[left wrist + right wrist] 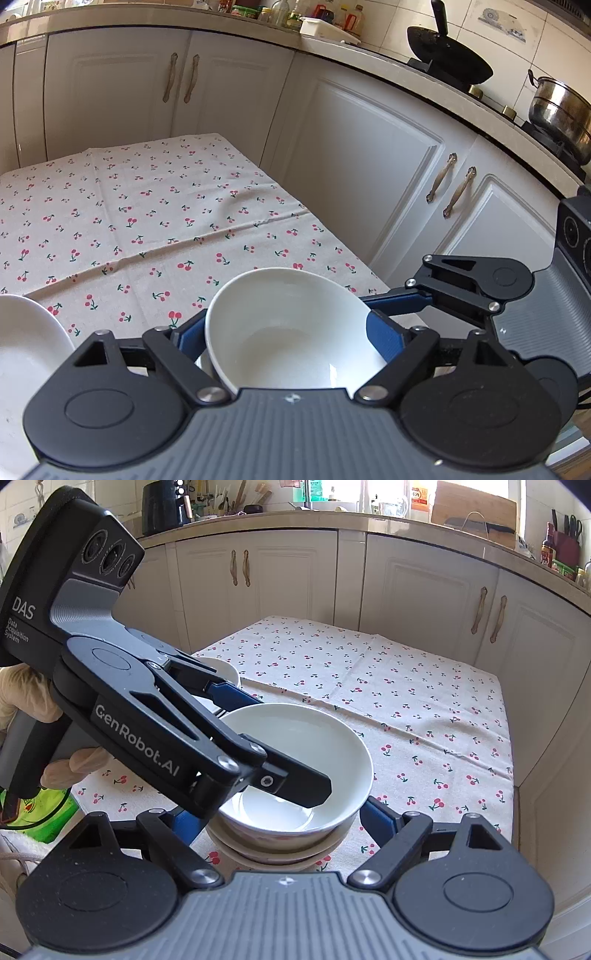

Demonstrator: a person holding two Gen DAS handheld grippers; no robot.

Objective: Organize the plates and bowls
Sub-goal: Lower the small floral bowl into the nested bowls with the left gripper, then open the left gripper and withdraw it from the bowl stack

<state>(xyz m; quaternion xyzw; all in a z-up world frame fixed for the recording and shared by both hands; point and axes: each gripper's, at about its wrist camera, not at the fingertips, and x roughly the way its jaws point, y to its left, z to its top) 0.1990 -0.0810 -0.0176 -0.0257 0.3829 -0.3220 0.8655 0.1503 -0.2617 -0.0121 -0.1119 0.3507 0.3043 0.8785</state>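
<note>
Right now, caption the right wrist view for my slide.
Left gripper reaches over a white bowl stacked on the cherry-print tablecloth.

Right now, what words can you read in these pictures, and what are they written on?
"DAS": left gripper body, right wrist view.
"Data Acquisition System": small print below it.
"GenRobot.AI": side of the same gripper's arm.
Labels on the countertop bottles: too small and blurred.
Left wrist view: nothing readable.
</note>
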